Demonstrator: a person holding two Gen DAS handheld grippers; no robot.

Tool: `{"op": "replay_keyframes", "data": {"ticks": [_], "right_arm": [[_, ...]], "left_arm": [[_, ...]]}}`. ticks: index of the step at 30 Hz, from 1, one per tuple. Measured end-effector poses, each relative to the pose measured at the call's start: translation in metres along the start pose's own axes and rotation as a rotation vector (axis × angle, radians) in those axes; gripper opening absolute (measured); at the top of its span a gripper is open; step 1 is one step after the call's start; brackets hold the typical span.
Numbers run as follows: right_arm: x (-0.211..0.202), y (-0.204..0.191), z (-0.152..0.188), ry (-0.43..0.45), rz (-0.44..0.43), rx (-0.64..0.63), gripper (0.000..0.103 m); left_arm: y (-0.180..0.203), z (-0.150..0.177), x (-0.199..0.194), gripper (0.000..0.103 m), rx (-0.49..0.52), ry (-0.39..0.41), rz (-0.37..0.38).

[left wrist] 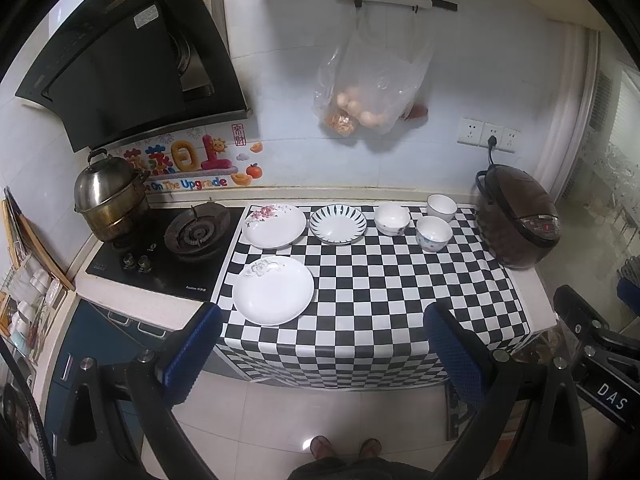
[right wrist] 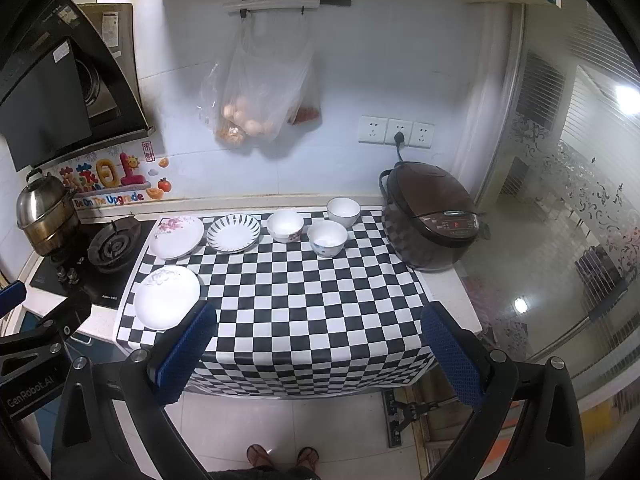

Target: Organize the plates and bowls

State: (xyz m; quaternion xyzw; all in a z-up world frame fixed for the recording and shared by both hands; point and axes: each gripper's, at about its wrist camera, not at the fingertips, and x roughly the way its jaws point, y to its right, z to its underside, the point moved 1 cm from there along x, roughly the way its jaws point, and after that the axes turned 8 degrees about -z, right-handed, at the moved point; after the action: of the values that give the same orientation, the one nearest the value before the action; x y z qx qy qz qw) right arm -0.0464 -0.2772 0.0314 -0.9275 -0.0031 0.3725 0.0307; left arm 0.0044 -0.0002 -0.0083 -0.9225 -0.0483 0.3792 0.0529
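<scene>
Checkered cloth (left wrist: 380, 280) covers the counter between the stove (left wrist: 172, 248) and the rice cooker (left wrist: 516, 216). Three plates (left wrist: 273, 290) sit at its left, three bowls (left wrist: 433, 233) along the far edge toward the right. I hold my left gripper (left wrist: 320, 344) and right gripper (right wrist: 316, 344) near the cloth's front edge, both spread wide and empty.

Three round white ceramic plates (left wrist: 273, 291) and three white ceramic bowls (left wrist: 434, 233) are sitting upright, unstacked, well beyond both claws.
</scene>
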Motion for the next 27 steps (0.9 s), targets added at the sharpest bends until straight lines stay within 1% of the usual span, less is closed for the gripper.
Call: {"op": "replay_keyframes", "data": {"ticks": [1,7,27], "right_arm": [[0.000,0.000,0.000,0.001,0.002,-0.001,0.103],[-0.009,0.000,0.001,0.002,-0.001,0.001,0.103],[-0.013,-0.002,0.003,0.007,0.000,-0.002,0.103]], "left_arm": [[0.000,-0.002,-0.006,0.103,0.000,0.003,-0.003],[-0.001,-0.001,-0.007,0.103,-0.004,0.003,0.000],[-0.001,0.000,-0.012,0.103,-0.010,0.007,0.004]]}}
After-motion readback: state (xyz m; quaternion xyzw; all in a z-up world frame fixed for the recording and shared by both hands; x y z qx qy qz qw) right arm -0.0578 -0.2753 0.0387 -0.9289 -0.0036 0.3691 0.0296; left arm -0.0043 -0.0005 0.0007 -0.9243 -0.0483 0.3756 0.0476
